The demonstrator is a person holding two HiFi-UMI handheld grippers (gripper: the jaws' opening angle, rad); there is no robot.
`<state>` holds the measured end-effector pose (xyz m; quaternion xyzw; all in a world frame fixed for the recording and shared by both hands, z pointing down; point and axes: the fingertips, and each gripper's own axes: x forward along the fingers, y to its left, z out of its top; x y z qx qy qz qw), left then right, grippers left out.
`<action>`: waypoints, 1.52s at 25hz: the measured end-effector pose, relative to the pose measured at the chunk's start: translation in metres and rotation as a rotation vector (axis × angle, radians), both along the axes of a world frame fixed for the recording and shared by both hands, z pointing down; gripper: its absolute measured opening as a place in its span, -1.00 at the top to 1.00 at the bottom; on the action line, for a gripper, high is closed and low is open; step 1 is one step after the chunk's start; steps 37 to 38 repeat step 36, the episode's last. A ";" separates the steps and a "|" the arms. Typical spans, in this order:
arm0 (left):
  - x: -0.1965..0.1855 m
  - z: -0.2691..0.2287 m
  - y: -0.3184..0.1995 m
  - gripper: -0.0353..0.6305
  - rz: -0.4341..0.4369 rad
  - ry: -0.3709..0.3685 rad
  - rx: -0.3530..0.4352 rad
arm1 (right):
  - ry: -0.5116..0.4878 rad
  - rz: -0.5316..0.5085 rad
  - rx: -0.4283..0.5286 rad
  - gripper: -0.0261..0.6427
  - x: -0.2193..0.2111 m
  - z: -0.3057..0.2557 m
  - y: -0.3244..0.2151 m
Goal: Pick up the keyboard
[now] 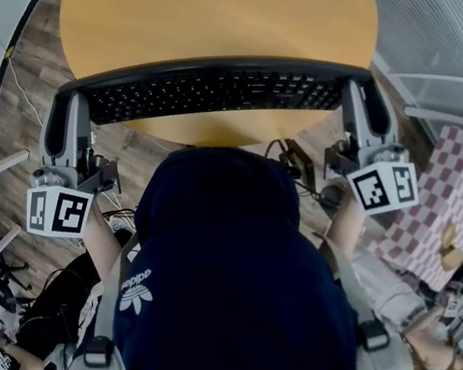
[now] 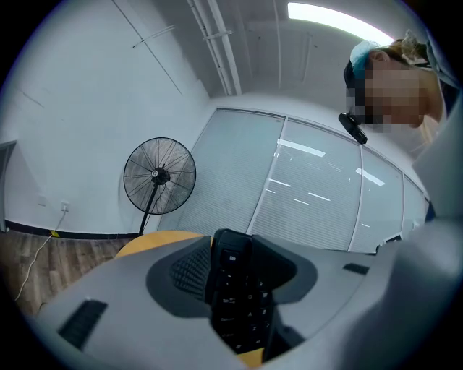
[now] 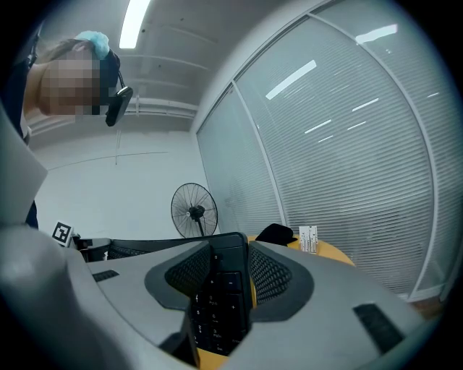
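A long black keyboard (image 1: 217, 89) hangs lifted over the near edge of the round wooden table (image 1: 219, 5), keys facing up. My left gripper (image 1: 74, 112) is shut on its left end, and my right gripper (image 1: 356, 100) is shut on its right end. In the left gripper view the keyboard (image 2: 239, 296) stands edge-on between the two grey jaws. The right gripper view shows the keyboard's (image 3: 221, 300) other end clamped the same way, with the table's yellow edge under it.
A person in a dark hooded top (image 1: 224, 276) fills the head view's lower half. A chequered cloth (image 1: 445, 204) lies at the right, cables and gear (image 1: 296, 169) on the wood floor. A standing fan (image 2: 159, 177) and glass partition (image 2: 318, 188) are beyond the table.
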<state>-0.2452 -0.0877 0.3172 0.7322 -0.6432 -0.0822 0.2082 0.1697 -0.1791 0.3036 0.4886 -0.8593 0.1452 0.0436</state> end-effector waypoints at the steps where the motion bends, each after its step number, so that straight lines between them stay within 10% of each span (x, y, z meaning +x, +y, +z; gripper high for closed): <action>1: 0.000 0.000 0.000 0.41 -0.001 -0.001 -0.001 | -0.002 -0.001 -0.001 0.48 0.000 0.000 0.000; 38: 0.000 -0.001 -0.002 0.41 0.006 -0.006 0.001 | 0.003 0.009 -0.002 0.48 -0.001 0.000 0.000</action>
